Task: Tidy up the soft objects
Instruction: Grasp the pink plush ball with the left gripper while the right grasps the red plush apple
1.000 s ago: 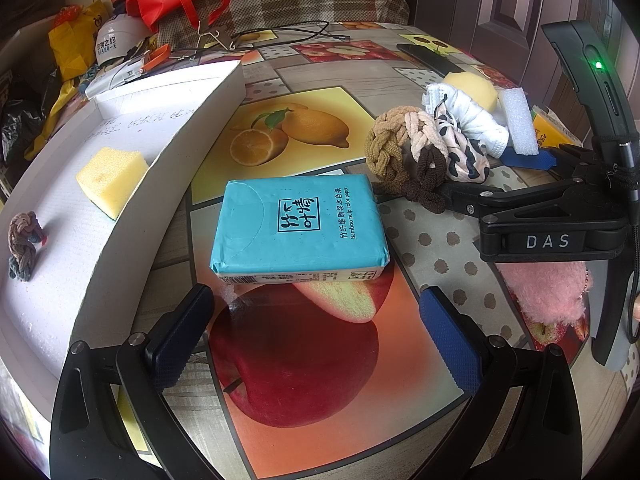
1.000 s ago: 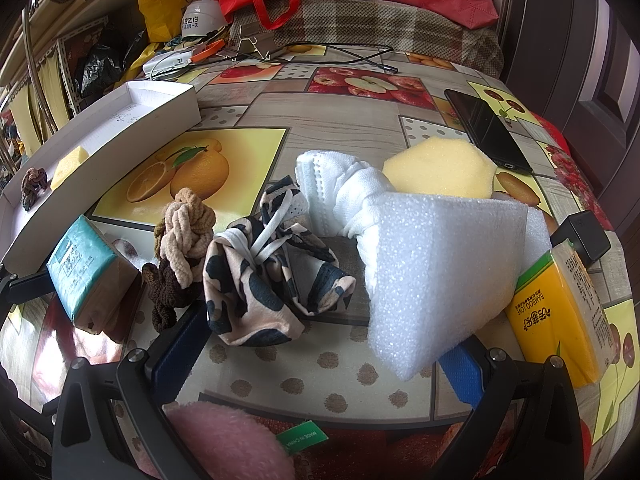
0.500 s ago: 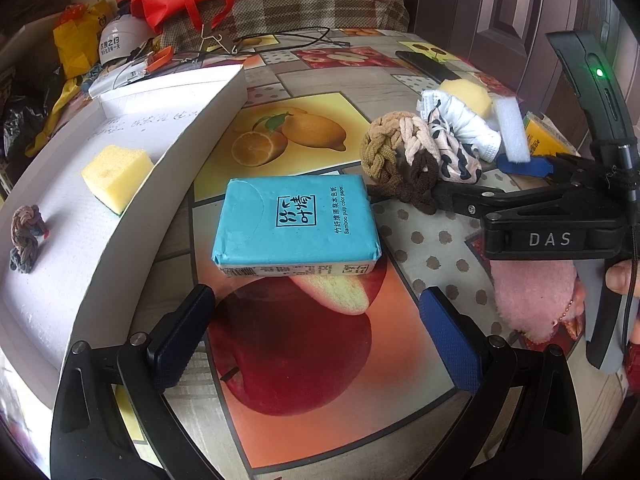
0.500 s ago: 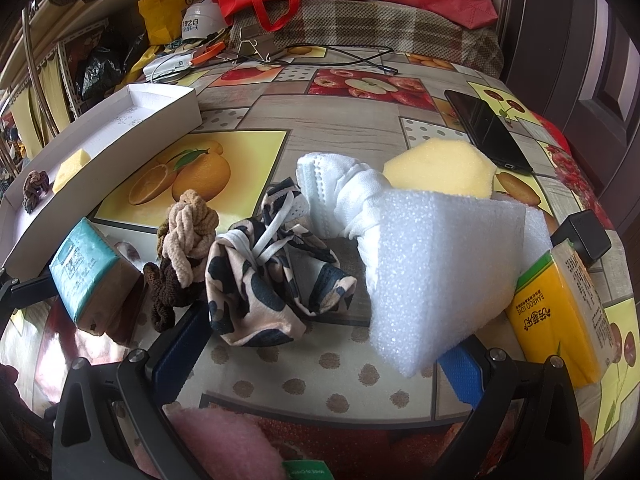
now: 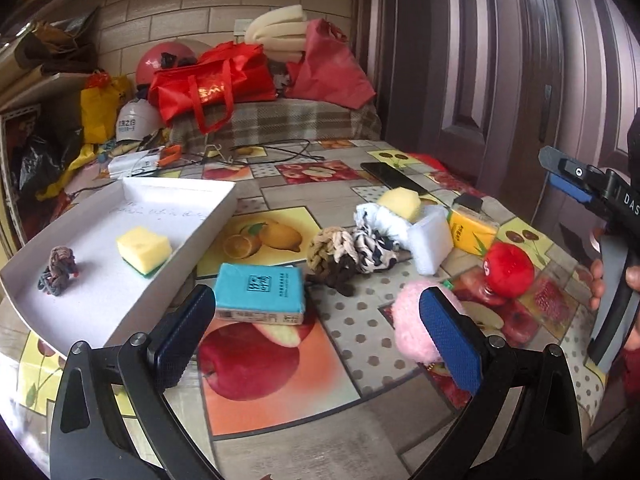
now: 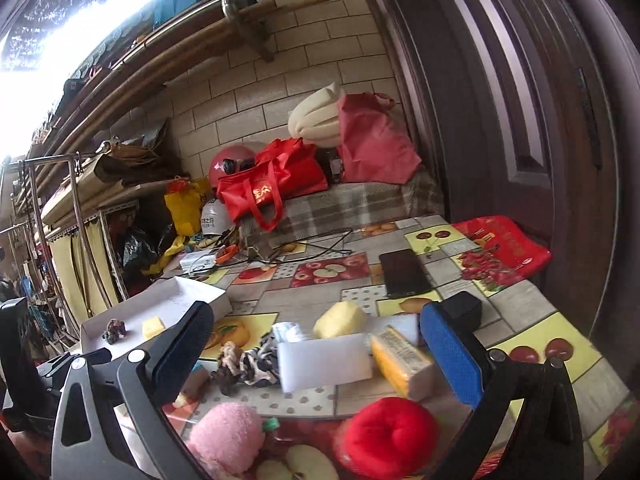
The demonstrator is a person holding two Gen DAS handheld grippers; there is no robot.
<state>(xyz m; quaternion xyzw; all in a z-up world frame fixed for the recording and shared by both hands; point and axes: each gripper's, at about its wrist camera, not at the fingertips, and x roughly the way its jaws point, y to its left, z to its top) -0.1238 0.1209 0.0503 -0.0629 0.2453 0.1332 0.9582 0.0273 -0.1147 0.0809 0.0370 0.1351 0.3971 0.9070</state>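
My left gripper (image 5: 316,340) hangs open above the table, just short of a teal tissue pack (image 5: 260,292). A white tray (image 5: 176,272) on the left holds a yellow sponge (image 5: 144,248) and a small braided scrunchie (image 5: 58,270). Past the pack lie brown braided scrunchies (image 5: 332,252), a spotted cloth (image 5: 374,246), a white foam block (image 5: 430,238), a yellow tissue pack (image 5: 472,230), a pink plush (image 5: 412,320) and a red plush (image 5: 508,268). My right gripper (image 6: 318,354) is open and empty, raised over the foam block (image 6: 324,364) and the red plush (image 6: 392,436).
A black phone (image 6: 404,272) and a small black box (image 6: 460,312) lie at the table's far right. Cables and tools (image 5: 160,158) lie behind the tray. Red bags (image 5: 208,84) sit on a plaid bench beyond. A hand (image 5: 600,284) holds the right gripper's handle.
Both grippers have risen and drawn back from the table, so the views now tilt up toward the wall. The objects lie where they were. Neither gripper has taken hold of anything.
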